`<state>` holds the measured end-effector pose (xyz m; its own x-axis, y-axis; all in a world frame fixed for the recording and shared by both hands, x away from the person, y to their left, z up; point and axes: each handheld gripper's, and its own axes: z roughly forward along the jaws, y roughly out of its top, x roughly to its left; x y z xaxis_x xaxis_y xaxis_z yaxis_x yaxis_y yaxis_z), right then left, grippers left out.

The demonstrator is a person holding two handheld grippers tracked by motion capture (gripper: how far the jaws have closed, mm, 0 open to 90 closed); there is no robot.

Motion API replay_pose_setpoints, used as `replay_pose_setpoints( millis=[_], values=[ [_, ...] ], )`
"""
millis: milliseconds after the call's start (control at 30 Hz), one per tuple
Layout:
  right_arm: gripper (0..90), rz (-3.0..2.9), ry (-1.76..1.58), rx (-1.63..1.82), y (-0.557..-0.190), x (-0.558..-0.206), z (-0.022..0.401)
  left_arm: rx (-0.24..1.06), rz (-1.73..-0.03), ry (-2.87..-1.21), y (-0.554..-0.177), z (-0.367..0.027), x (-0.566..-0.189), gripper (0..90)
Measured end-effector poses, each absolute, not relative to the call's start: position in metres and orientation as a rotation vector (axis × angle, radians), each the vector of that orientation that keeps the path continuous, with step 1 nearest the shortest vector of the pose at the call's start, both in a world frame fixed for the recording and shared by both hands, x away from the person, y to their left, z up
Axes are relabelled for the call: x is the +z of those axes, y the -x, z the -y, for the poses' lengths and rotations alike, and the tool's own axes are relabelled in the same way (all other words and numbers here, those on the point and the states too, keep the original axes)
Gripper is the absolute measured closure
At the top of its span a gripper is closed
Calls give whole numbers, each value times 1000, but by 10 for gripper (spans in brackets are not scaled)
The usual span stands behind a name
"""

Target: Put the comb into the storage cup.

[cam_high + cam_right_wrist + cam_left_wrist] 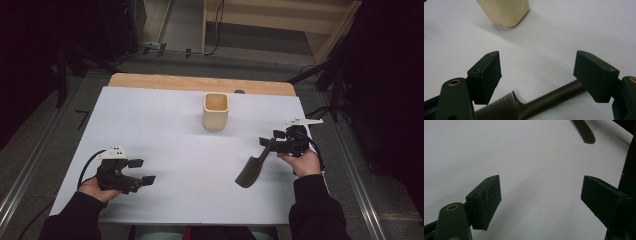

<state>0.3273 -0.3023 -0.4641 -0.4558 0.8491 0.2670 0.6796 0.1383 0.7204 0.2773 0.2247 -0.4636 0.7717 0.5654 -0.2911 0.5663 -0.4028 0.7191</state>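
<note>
While the dark comb (252, 168) lies flat on the white table (165, 135), near its right front part and just under your right gripper (263, 142), it looks light, stiff and thin, likely hard plastic that could skate on the smooth surface; in the right gripper view its fine teeth (496, 108) sit low between the jaws and its rounded handle (554, 97) runs off toward the right jaw; judge the handle the better hold, since the teeth may flex or slip under a pinch; the far end of the comb (584, 131) also shows at the top of the left gripper view; your right gripper's jaws stand spread wide, one on each side of the comb, pinching nothing; your right hand (301, 161) holds it low and angled down toward the table; the beige cup (216, 111) stands upright farther back, well apart from the comb; your left gripper (141, 171) rests near the left front of the table, jaws likewise spread over bare surface, your left hand (97, 189) behind it.
</note>
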Motion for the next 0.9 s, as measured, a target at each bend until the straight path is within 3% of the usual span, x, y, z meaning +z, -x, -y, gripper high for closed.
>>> replay_pose_setpoints(
  millis=[733,900],
  values=[
    [238,-2188,-1536,1179,-359,-471,298,-2,-842,-2090,-277,-225,-464,170],
    [412,-2195,-1534,1175,-361,-472,300,-2,-844,-2089,-278,-225,-464,170]
  ],
)
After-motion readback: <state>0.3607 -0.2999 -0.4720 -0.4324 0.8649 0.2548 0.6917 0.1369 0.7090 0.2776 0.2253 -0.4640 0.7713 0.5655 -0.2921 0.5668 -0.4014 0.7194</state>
